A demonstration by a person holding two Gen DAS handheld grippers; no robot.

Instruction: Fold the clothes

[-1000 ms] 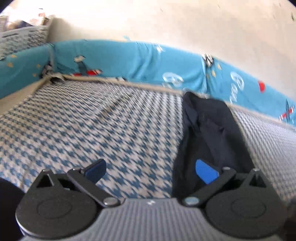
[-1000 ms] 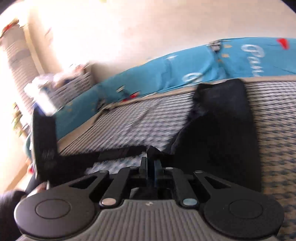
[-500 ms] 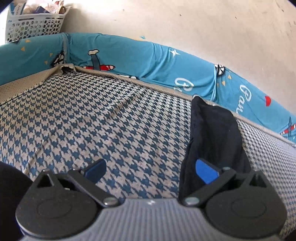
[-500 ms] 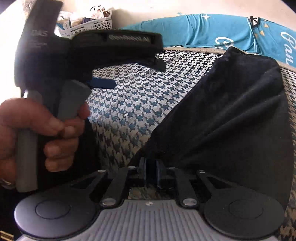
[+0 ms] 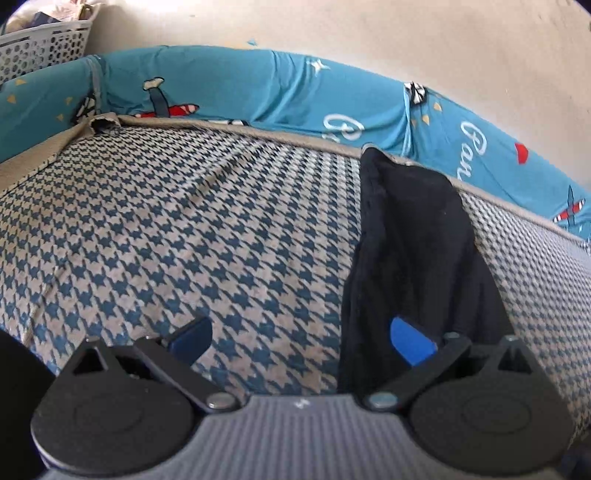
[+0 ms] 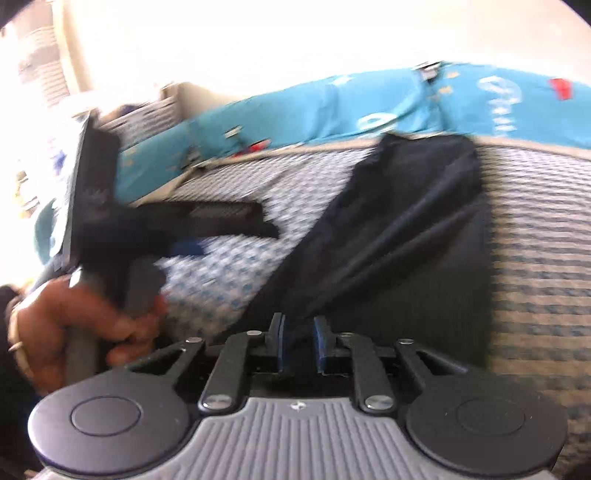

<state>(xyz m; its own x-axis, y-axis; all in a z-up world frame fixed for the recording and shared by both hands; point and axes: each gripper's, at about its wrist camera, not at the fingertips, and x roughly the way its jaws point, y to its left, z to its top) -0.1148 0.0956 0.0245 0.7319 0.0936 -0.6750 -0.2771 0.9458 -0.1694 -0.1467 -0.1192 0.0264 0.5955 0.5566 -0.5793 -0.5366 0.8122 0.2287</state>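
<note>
Surface: a bed cover point(image 5: 192, 236) in blue and beige houndstooth, bordered along its far side by a turquoise bumper point(image 5: 258, 88) printed with planes and white lettering, under a plain pale wall point(image 5: 369, 33).
Right gripper point(image 6: 300, 341): its blue-padded fingers point(image 6: 279, 341) stand a small way apart and the jaws are opening; a pulled-up pinch of dark cloth sits in the gap, and the pads do not seem to be pressing on it any more, though the view is blurred.
Left gripper point(image 5: 299, 336): fingers spread wide over the cover, nothing between them; the right-hand blue pad point(image 5: 412, 341) hangs over the near edge of the dark cloth, and whether it touches I cannot tell.
Garment point(image 5: 413, 251): a black piece lying folded in a long narrow strip, running from the grippers' side up to the bumper; creases fan out from the right gripper's fingers.
Hand point(image 6: 77, 325): seen from the right wrist, wrapped round the grey handle of the left gripper, a ring on one finger.
Basket point(image 5: 40, 48): white, perforated, beyond the bumper at the far left corner.
</note>
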